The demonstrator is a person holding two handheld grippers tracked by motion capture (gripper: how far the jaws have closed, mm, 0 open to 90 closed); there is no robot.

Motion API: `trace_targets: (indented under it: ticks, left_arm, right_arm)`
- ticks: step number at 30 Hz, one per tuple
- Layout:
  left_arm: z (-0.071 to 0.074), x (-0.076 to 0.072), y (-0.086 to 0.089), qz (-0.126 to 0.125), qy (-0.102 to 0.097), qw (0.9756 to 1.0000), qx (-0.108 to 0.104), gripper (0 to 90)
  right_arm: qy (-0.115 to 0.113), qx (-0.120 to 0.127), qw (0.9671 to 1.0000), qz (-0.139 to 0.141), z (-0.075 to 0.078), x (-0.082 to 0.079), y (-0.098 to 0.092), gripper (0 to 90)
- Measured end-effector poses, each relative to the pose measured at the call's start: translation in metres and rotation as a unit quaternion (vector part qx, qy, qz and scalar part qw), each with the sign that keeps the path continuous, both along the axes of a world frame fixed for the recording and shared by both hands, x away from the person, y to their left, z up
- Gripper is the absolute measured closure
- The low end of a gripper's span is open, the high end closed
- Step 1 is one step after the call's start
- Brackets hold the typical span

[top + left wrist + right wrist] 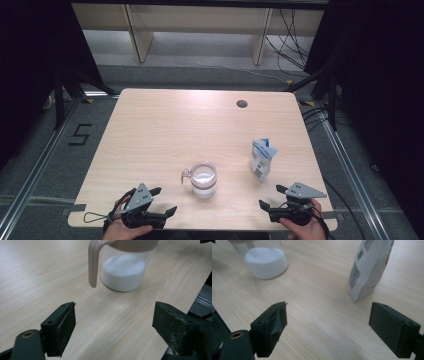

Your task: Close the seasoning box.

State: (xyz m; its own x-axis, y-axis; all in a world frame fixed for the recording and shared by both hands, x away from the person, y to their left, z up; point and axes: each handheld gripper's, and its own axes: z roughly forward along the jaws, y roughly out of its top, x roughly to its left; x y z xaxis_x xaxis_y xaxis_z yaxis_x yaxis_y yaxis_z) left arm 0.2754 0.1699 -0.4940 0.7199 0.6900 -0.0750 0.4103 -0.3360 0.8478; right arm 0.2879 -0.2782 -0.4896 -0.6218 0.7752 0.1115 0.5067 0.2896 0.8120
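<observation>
We hold both tools released: left tool [161, 201], right tool [271, 196]. Risk: bumping jug [202, 180] lower centre spills powder; squeezing pouch [262, 159] topples it.

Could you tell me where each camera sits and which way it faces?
High view: above the person's side, looking forward and down on the table; both hands, left claw and right claw show.
Left gripper view: on the left claw, facing the jug.
Right gripper view: on the right claw, facing the pouch.
Both gripper views share the jug.
</observation>
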Motion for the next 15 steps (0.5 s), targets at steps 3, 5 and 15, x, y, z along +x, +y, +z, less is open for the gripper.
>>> trace_targets:
  ticks: [3, 5, 15]
  left_arm:
    - [-0.0007, 0.0000, -0.0004, 0.008, 0.003, 1.0000, -0.005, 18.4]
    - [-0.0016, 0.0010, 0.0001, 0.007, 0.003, 1.0000, -0.005, 18.4]
    - [-0.0021, 0.0026, 0.0023, 0.012, 0.003, 0.9999, -0.001, 18.6]
  right_arm:
    - [0.014, 0.006, 0.9999, -0.004, -0.0005, -0.0019, 0.0026, 16.1]
    - [0.011, 0.002, 0.9999, 0.003, -0.0006, -0.0014, 0.0028, 16.1]
    - [0.004, 0.001, 1.0000, 0.007, -0.0013, 0.0010, 0.0010, 16.1]
